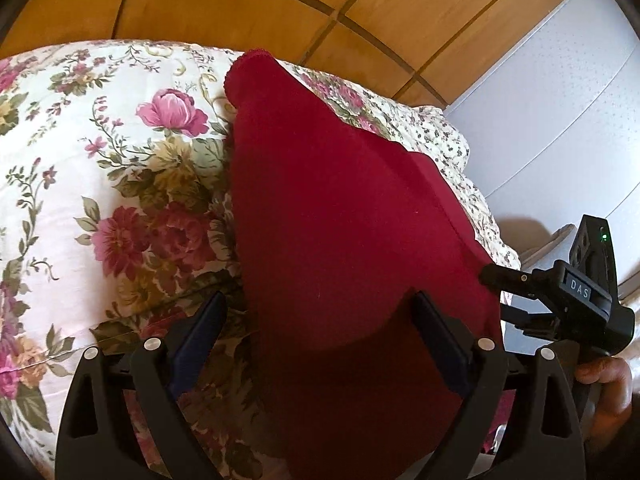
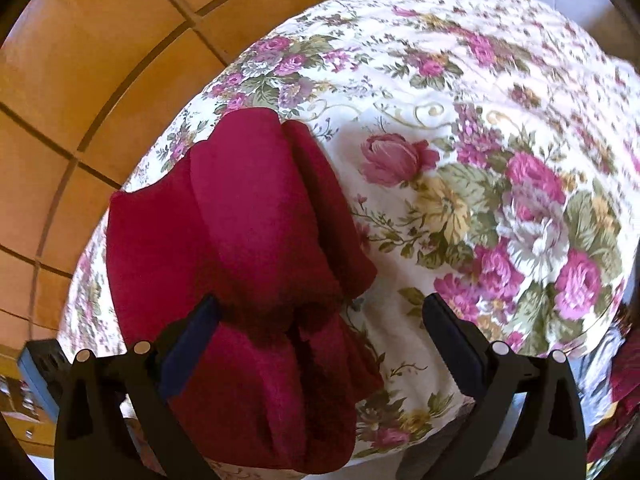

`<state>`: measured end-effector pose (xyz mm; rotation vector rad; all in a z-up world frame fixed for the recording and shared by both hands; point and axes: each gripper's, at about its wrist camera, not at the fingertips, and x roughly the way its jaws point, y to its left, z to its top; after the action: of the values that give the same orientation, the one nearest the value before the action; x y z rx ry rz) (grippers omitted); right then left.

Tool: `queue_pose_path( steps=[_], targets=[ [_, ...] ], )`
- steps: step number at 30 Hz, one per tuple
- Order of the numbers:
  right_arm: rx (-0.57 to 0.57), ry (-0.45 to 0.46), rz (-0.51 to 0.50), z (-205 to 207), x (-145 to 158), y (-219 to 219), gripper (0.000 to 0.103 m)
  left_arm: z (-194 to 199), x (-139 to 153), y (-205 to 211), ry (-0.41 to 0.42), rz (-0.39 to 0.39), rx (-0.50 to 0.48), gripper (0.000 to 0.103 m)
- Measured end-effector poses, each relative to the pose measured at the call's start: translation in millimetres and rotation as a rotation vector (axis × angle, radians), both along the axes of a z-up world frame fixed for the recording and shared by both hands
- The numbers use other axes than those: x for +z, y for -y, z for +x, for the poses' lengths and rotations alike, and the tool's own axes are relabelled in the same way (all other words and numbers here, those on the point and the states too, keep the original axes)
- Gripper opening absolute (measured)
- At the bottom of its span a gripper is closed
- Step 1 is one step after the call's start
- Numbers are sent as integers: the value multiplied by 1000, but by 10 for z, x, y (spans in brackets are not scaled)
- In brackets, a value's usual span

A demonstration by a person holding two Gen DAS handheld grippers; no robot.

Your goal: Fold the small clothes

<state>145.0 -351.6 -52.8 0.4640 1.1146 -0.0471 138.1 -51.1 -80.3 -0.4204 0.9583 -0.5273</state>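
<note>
A dark red knit garment point(image 1: 344, 208) lies folded into a long strip on a floral bedspread point(image 1: 100, 160). My left gripper point(image 1: 320, 312) is open just above its near end, fingers on either side, not pinching. In the left wrist view the right gripper point(image 1: 500, 292) shows at the right edge, beside the garment's right edge. In the right wrist view the garment point(image 2: 248, 240) lies bunched in lengthwise folds at the left. My right gripper point(image 2: 320, 312) is open over its near end and the bedspread point(image 2: 480, 160).
Orange tiled floor point(image 1: 280, 0) lies beyond the bed's far edge. A white wall or cabinet point(image 1: 560, 120) stands at the right. More dark red cloth point(image 2: 624, 392) shows at the right edge of the right wrist view.
</note>
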Motion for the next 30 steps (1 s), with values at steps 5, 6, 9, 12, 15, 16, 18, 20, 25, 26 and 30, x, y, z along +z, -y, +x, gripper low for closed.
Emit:
queue_pose_path(
  steps=[5, 6, 9, 12, 15, 16, 18, 20, 25, 26, 30],
  targets=[
    [19, 5, -27, 18, 23, -35, 101, -8, 49, 16, 15, -50, -24, 92],
    [19, 4, -29, 17, 23, -36, 101, -5, 56, 32, 16, -45, -25, 92],
    [21, -1, -26, 14, 7, -30, 101, 37, 31, 67, 13, -33, -29, 92],
    [26, -7, -22, 34, -20, -10, 101, 88, -41, 59, -13, -37, -26, 92],
    [29, -19, -13, 61, -66, 6, 101, 112, -120, 14, -40, -65, -19, 92],
    [30, -23, -9, 69, -77, 5, 101, 107, -130, 8, -37, -69, -19, 92],
    [37, -32, -1, 87, -109, 4, 101, 97, -132, 20, -18, -61, -29, 92],
    [44, -39, 6, 102, -137, -1, 101, 84, -134, 23, -9, -59, -34, 92],
    [60, -68, 45, 146, -229, -10, 101, 63, -157, 3, -7, -69, -41, 94],
    [62, -70, 42, 151, -241, -15, 101, 61, -158, 1, -5, -66, -45, 95],
    [78, -78, 40, 184, -319, -19, 101, 65, -153, 47, 3, -48, -66, 99]
  ],
)
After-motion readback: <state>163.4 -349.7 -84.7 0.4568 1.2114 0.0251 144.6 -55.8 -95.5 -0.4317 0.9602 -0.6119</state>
